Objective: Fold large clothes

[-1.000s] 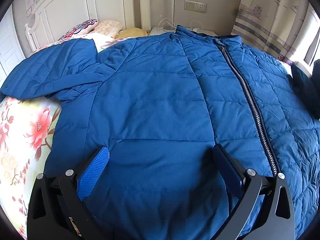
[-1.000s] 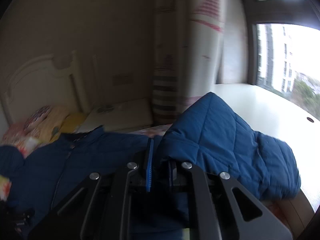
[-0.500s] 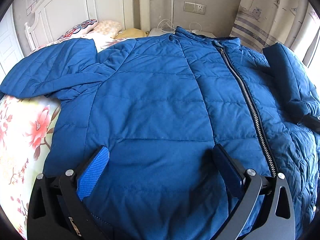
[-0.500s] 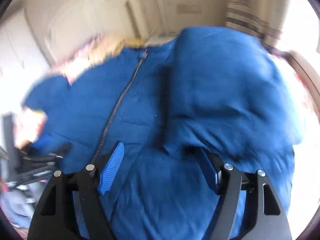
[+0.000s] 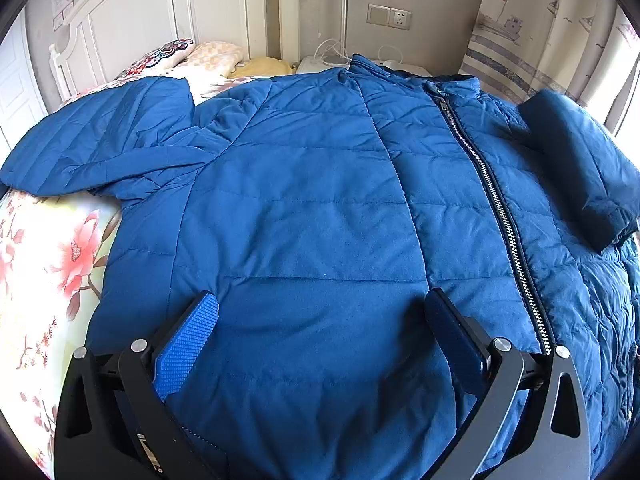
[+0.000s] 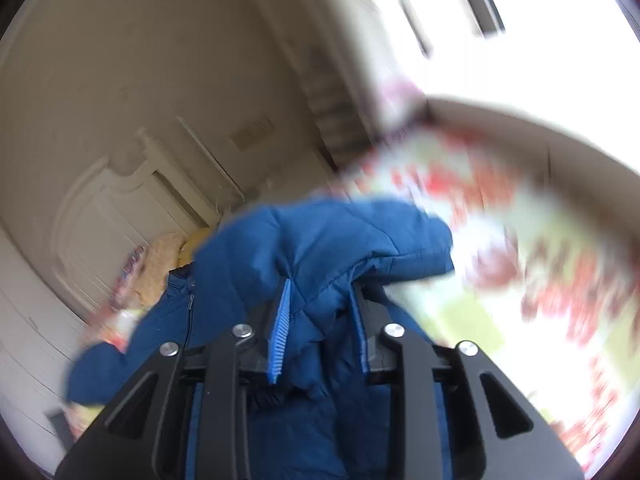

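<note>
A floral sheet [image 5: 60,256] covered the bed, with a white headboard [image 5: 160,20], pillows [image 5: 192,56] and a curtain [image 5: 520,32] behind. The blue jacket [image 5: 304,216] lay flat on it, zipped, one sleeve [image 5: 580,168] folded across its chest; a second earlier that sleeve was off to the side. The left gripper [image 5: 320,328] hovered over the hem, jaws wide and empty. The right gripper [image 6: 320,312] had just been closing and pinched jacket fabric between its jaws.
</note>
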### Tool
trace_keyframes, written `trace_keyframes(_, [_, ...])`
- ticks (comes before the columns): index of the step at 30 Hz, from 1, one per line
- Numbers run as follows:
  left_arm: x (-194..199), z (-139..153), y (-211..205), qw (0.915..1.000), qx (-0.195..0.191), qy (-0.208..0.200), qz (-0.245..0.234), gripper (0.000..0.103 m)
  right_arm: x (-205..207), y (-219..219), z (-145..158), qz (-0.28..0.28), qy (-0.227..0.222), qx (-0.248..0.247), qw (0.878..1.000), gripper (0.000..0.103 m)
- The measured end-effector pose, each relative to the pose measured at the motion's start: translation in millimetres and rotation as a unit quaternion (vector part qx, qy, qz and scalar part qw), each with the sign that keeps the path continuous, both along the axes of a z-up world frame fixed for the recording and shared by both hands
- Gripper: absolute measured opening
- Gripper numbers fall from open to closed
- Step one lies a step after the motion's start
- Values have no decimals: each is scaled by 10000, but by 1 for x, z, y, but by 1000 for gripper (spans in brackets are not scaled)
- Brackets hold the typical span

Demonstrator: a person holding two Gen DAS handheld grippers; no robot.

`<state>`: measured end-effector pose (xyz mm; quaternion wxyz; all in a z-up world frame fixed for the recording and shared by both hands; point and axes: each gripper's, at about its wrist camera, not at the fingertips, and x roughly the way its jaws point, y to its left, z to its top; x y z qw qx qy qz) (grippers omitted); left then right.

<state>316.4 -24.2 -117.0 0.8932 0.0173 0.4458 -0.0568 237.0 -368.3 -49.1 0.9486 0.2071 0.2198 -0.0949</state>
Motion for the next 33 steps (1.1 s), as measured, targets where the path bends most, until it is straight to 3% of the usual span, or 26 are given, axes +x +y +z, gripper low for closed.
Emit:
trace_keyframes(1, [0, 0, -1, 10000, 1, 1, 1, 99, 2, 29, 15, 349, -155, -572, 9976, 22])
trace_keyframes(3, [0, 0, 0, 10000, -13, -6, 0, 99, 16, 72, 29, 926, -220, -1183, 9884, 21])
trace_keyframes(5, [0, 1, 3, 9999, -107, -29, 2, 99, 34, 125, 30, 2117, -43, -1545, 9650, 22])
trace_keyframes(7, [0, 2, 6, 9998, -211, -45, 6, 99, 54, 163, 21, 2952, 298, -1642, 9408, 35])
trace_keyframes(8, [0, 2, 7, 9996, -265, -55, 7, 99, 59, 177, 14, 3184, 472, -1687, 9316, 51])
trace_keyframes(9, [-1, 2, 7, 9995, -300, -63, 8, 99, 63, 183, 11, 3267, 572, -1698, 9280, 62])
trace_keyframes(10, [-1, 3, 8, 9994, -335, -69, 9, 99, 64, 184, 7, 3292, 621, -1661, 9275, 62])
trace_keyframes(12, [-1, 3, 9, 9992, -397, -79, 9, 99, 64, 163, 7, 3301, 632, -1288, 9330, 62])
trace_keyframes(15, [-2, 3, 10, 9991, -418, -82, 1, 99, 40, 110, 11, 2962, 257, -505, 9535, 62])
trace_keyframes(16, [-2, 3, 10, 9991, -418, -83, -5, 99, 25, 81, 14, 2574, 65, -324, 9657, 62])
trace_keyframes(18, [-2, 3, 10, 9990, -435, -88, -14, 99, 9, 51, 13, 1842, 104, -332, 9823, 62])
trace_keyframes(20, [-2, 3, 10, 9989, -460, -92, -21, 99, 0, 15, -7, 841, 681, -402, 9933, 62])
trace_keyframes(21, [-2, 4, 10, 9988, -475, -93, -27, 99, -1, -5, -23, 477, 1008, -268, 9934, 62])
trace_keyframes(24, [-5, 6, 12, 9976, -674, -157, -102, 99, 0, -34, -64, 340, 1376, 299, 9895, 62])
trace_keyframes(27, [-7, 10, 19, 9932, -1128, -174, -234, 99, -8, -39, -66, 375, 1313, 325, 9901, 63])
trace_keyframes(29, [-4, 9, 30, 9856, -1675, -72, -226, 99, -6, -44, -70, 397, 1308, 307, 9901, 63])
trace_keyframes(31, [6, 6, 49, 9713, -2376, 121, -40, 99, -3, -42, -73, 412, 1244, 374, 9907, 63])
trace_keyframes(33, [13, 5, 60, 9589, -2826, 228, 137, 99, 5, -45, -75, 419, 1203, 443, 9909, 63])
